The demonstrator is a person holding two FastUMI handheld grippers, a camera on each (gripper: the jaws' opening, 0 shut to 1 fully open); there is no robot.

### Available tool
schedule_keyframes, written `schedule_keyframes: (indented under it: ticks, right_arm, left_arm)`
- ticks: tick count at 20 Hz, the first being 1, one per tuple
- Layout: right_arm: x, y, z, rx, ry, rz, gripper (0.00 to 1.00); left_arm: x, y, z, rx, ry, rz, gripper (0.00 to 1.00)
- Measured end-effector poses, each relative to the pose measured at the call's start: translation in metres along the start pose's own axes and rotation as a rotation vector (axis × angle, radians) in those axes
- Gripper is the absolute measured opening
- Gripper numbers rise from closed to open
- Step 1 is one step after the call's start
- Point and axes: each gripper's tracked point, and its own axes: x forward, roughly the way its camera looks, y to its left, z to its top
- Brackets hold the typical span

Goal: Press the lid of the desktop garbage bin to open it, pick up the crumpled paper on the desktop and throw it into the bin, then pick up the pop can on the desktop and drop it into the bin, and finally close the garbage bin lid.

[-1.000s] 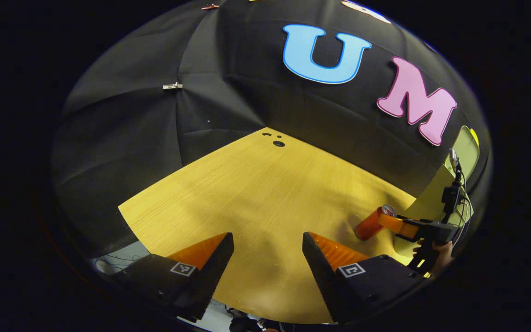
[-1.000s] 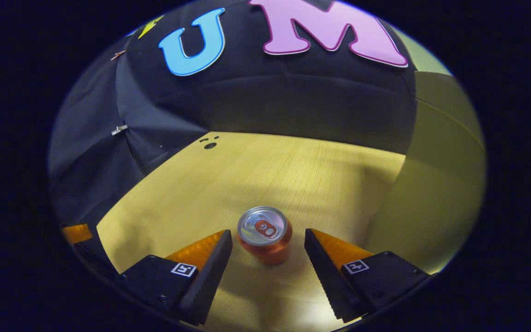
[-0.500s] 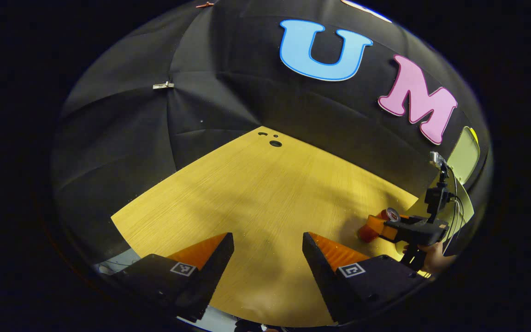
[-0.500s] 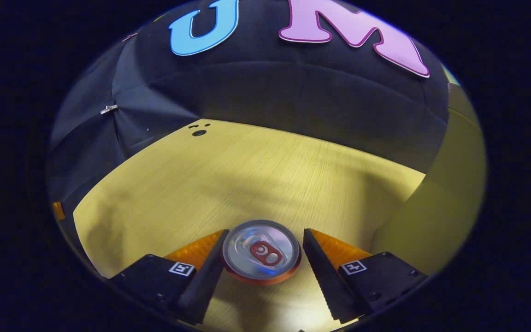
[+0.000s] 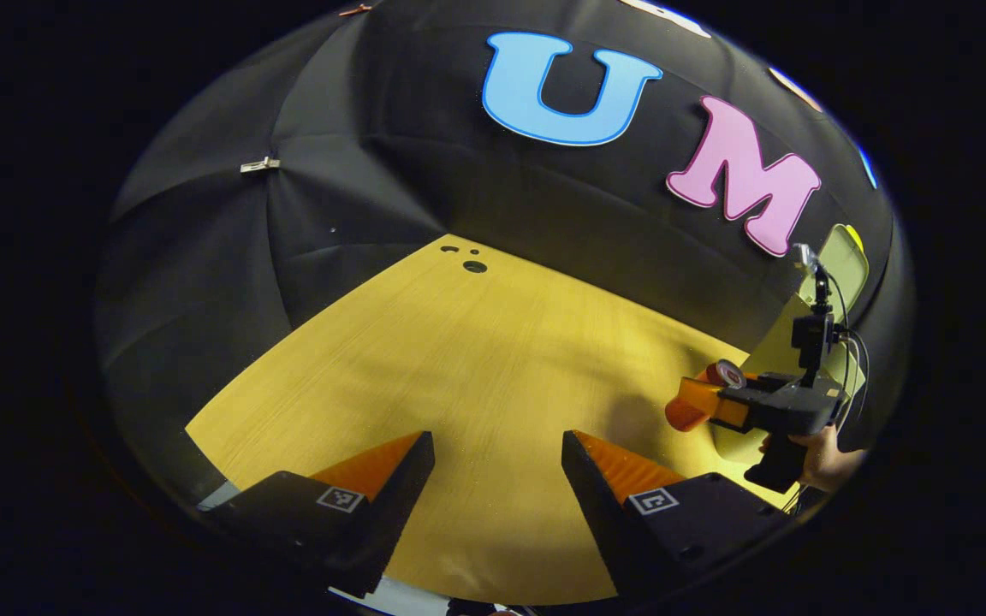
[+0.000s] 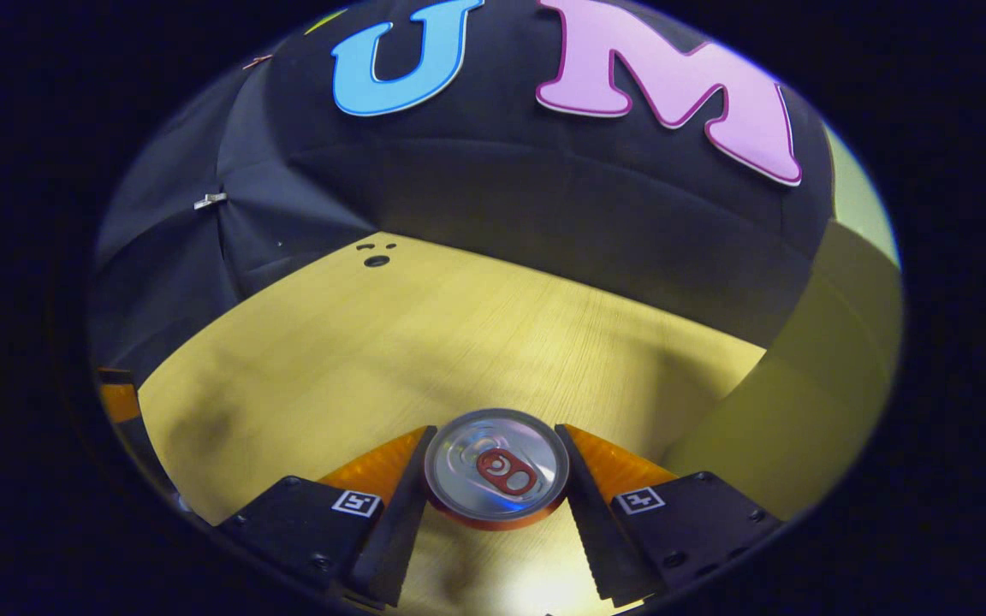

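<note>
The right gripper has both fingers pressed against the sides of the pop can, which sits upright between them with its silver top and pull tab facing the camera. In the left gripper view the same can shows clamped in that gripper at the far right, apparently lifted just off the wooden desktop, though the fisheye edge makes the gap hard to judge. A hand grips the tool from below, holding it roughly level with its fingers pointing across the table. The pale yellow-green bin rises just beside the can on the right; whether its lid is up cannot be told from here. The left gripper hangs spread wide and empty, low over the near edge of the desktop, well apart from the can. No crumpled paper lies on the wood in sight, so that step is probably done; carrying the can to the bin, dropping it and closing the lid appear to be left
</note>
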Motion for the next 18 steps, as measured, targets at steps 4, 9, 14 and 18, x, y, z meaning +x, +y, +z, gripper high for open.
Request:
schedule_keyframes:
  ticks: [4, 9, 14, 18]
  right_arm:
    - [-0.047, 0.0, 0.045, -0.018, -0.079, -0.029, 0.83]
    - [-0.105, -0.009, 0.101, -0.011, -0.182, -0.082, 0.83]
    - [-0.154, -0.03, 0.141, 0.019, -0.263, -0.16, 0.83]
    - [-0.188, -0.067, 0.171, 0.062, -0.333, -0.237, 0.83]
  left_arm:
    - [0.0, -0.014, -0.005, 0.048, 0.012, -0.083, 0.96]
    - [-0.001, -0.029, -0.004, 0.122, 0.006, -0.183, 0.96]
    - [0.001, -0.038, -0.013, 0.134, 0.039, -0.268, 0.99]
    - [0.007, -0.048, -0.006, 0.153, 0.039, -0.313, 0.96]
